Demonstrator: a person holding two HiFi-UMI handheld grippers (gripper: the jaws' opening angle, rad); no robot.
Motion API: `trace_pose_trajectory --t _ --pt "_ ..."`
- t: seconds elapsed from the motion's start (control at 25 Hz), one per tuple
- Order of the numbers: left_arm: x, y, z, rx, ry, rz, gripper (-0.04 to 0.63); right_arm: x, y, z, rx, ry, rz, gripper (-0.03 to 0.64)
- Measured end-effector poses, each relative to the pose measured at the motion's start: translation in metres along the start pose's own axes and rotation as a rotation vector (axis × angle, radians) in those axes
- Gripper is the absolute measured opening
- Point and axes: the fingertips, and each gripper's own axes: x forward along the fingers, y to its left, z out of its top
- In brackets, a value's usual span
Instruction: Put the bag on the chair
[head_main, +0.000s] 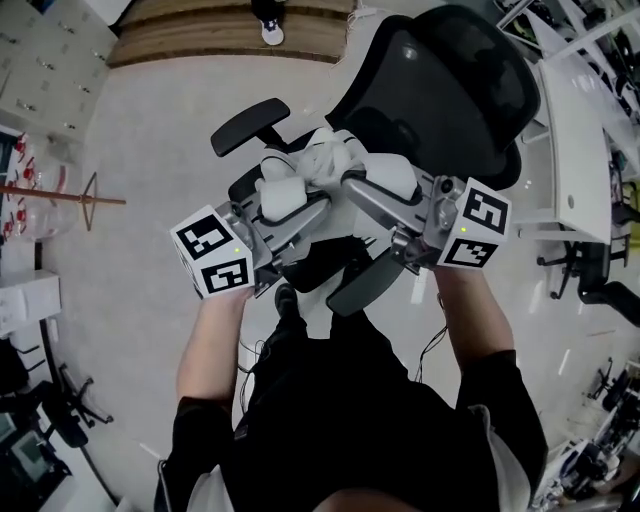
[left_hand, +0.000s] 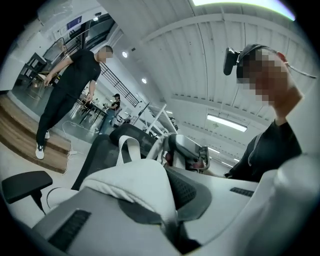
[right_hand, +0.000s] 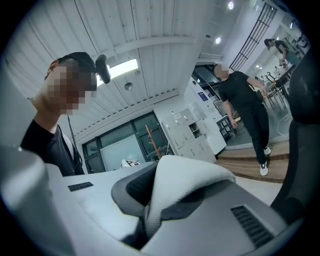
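Observation:
A white bag (head_main: 305, 172) hangs just above the seat of a black mesh office chair (head_main: 450, 85), between its two armrests. My left gripper (head_main: 300, 210) is shut on a fold of the bag from the left. My right gripper (head_main: 352, 188) is shut on it from the right. In the left gripper view, white bag fabric (left_hand: 135, 180) bulges out of the shut left gripper (left_hand: 167, 217), with a strap loop (left_hand: 127, 147) and the chair back (left_hand: 97, 152) behind. A white fold of the bag (right_hand: 187, 177) is pinched in the right gripper (right_hand: 150, 215).
A white desk (head_main: 580, 130) stands right of the chair. A wooden platform (head_main: 230, 30) lies at the far end, with a person in black (left_hand: 67, 85) standing on its step. A wooden coat rack (head_main: 60, 195) is at the left. Cables trail on the floor by my feet.

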Motion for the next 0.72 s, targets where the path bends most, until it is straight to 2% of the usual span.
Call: trace_pose_trajectory --t 0.12,0.24,0.32,0.48,0.6,0.72 --pt "0.039 0.002 -0.029 -0.021 0.029 -0.025 0.021 -0.029 -0.037 -0.012 0.011 0.017 -0.058 0.031" --pt "0.064 0.017 -0.074 -0.098 0.063 -0.027 0.021 -0.05 -0.067 -0.048 0.065 0.047 -0.122 0.031" --pt "0.071 0.025 -0.093 -0.099 0.07 -0.037 0.02 -0.06 -0.077 -0.068 0.093 0.035 -0.147 0.031" --pt "0.084 0.021 -0.099 -0.073 0.067 -0.082 0.02 -0.087 -0.078 -0.075 0.127 -0.056 -0.167 0.031" --pt "0.099 0.003 -0.121 -0.075 0.129 -0.118 0.021 -0.118 -0.075 -0.091 0.17 -0.079 -0.209 0.032" --pt "0.108 -0.014 -0.144 -0.107 0.166 -0.131 0.021 -0.148 -0.066 -0.113 0.212 -0.056 -0.23 0.047"
